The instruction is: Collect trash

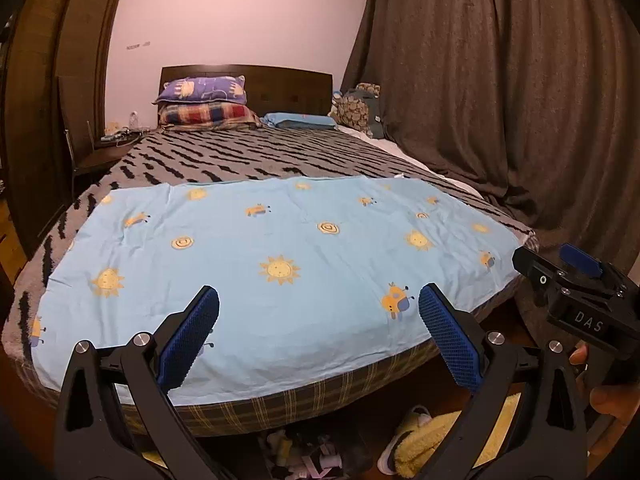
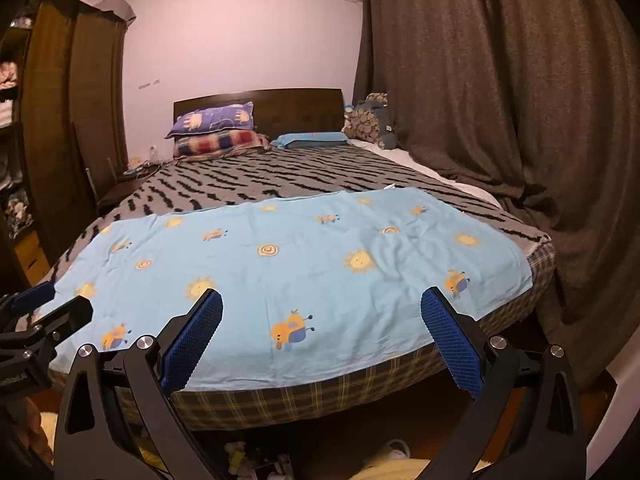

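Observation:
My left gripper (image 1: 318, 296) is open and empty, held above the foot of the bed. My right gripper (image 2: 322, 298) is also open and empty, beside it to the right; its body shows in the left wrist view (image 1: 576, 284). Both point at a light blue cloth (image 1: 280, 264) with sun and bee prints, spread flat over the foot of the bed; it also shows in the right wrist view (image 2: 288, 264). Small mixed items (image 1: 304, 456) lie on the floor under the bed's edge, and also show in the right wrist view (image 2: 256, 460). I see no trash on the cloth.
The bed has a grey and black zigzag blanket (image 1: 256, 152) and pillows (image 1: 202, 100) at the headboard. A dark curtain (image 1: 500, 80) hangs on the right, a wooden wardrobe (image 1: 48, 92) on the left. A yellow towel (image 1: 432, 440) and a slipper (image 1: 400, 432) lie on the floor.

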A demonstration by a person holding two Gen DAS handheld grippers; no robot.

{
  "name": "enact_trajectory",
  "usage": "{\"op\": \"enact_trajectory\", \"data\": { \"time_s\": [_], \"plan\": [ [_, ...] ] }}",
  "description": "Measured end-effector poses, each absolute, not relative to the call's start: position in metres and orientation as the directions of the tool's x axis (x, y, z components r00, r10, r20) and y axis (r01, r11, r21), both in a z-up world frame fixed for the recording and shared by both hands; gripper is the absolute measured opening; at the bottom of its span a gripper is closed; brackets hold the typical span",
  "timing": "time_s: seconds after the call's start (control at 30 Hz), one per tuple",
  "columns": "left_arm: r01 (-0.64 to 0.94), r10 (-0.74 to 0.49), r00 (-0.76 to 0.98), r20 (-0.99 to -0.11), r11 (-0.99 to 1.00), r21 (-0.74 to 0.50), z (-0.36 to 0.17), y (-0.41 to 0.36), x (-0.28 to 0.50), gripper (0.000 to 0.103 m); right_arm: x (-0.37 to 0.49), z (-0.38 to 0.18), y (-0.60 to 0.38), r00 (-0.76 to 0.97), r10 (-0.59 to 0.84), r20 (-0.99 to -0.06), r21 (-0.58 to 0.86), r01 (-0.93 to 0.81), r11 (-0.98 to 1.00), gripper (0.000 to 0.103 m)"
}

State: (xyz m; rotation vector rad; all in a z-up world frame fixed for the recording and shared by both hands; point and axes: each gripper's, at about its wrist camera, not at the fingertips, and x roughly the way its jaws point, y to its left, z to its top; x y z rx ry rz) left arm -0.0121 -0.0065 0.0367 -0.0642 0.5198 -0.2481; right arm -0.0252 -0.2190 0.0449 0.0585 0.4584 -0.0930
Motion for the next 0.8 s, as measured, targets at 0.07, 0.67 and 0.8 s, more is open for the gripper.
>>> {"op": "enact_trajectory", "data": {
  "time_s": [0.07, 0.67, 0.8],
  "plan": [
    [0.214, -0.244, 0.843, -0.48, 0.97, -0.117, 0.0381, -0.0053, -0.0142, 0.095, -0.0269, 0.0449, -0.219, 0.893, -0.072, -0.444, 0.043, 0.102, 0.994, 0.1],
    [0.218, -0.238, 0.85, -0.47, 0.971, -0.097, 0.0383, -0.0031, -0.0164, 0.095, -0.029, 0.0464, -0.2184, 0.893, -0.087, -0.442, 0.038, 0.116, 0.993, 0.1],
    [0.214, -0.237, 0.851, -0.468, 0.971, -0.103, 0.0382, -0.0016, -0.0167, 0.095, -0.0291, 0.0462, -0.2178, 0.893, -0.089, -0.442, 0.037, 0.118, 0.992, 0.1]
  ]
}}
